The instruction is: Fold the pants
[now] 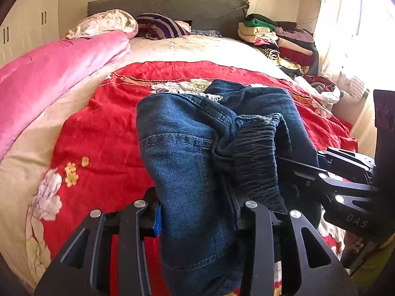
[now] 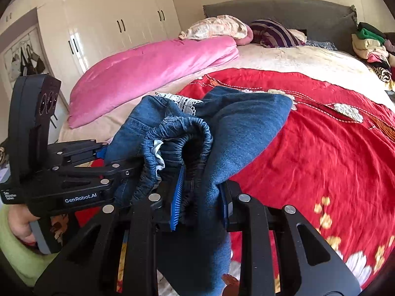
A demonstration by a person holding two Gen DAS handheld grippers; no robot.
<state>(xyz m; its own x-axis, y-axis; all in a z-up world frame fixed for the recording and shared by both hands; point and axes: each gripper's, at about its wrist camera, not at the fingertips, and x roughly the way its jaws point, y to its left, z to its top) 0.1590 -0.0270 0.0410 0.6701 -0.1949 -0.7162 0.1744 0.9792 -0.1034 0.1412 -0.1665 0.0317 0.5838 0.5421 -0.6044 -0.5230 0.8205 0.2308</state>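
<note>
We see a wide bed (image 1: 187, 46) filling most of both views, covered by a cream sheet with a red flowered blanket (image 1: 103, 133) laid over the near half. A pink quilt (image 2: 153, 69) lies rolled along the bed's far side near the white cupboards (image 2: 103, 24), and a heap of folded clothes (image 1: 279, 39) sits by the grey headboard (image 1: 172, 5) next to the bright curtain (image 1: 345, 24). Above the red blanket we hold a pair of blue denim pants (image 1: 187, 162), bunched and lifted, with the gathered waistband (image 2: 182, 135) between our two tools. Our left gripper (image 1: 195, 212) has its jaws partly closed on a thick fold of the denim by the back pocket. Our right gripper (image 2: 200, 197) is pinched narrower on the waistband cloth, its blue ribbed pad (image 2: 176, 197) pressed against the fabric. A bit of white lace (image 2: 185, 102) peeks out behind the pants.
</note>
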